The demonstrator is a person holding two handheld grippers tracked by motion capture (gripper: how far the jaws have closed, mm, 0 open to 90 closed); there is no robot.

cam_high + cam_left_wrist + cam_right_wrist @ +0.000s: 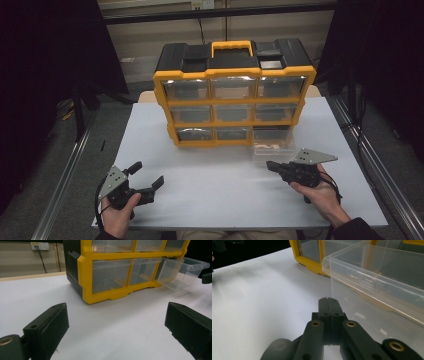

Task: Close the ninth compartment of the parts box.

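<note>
Clear drawer (272, 142) pulled partway from cabinet (234, 92); right gripper (270, 165) jaws together, empty, just beside it; left gripper (148, 176) apart, idle on worktop (210, 180). Push-in or removal still left.

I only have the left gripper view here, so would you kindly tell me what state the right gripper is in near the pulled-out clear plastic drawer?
Observer: The right gripper is shut, jaws pressed together with nothing between them, just short of the clear plastic drawer.
Operator: Thank you. Does the cabinet have anything on top?
Observer: Yes, the yellow and black drawer cabinet has a yellow carry handle on its black lid.
Operator: And how many drawers are pulled out?
Observer: One, the bottom right; the rest sit flush.
</note>
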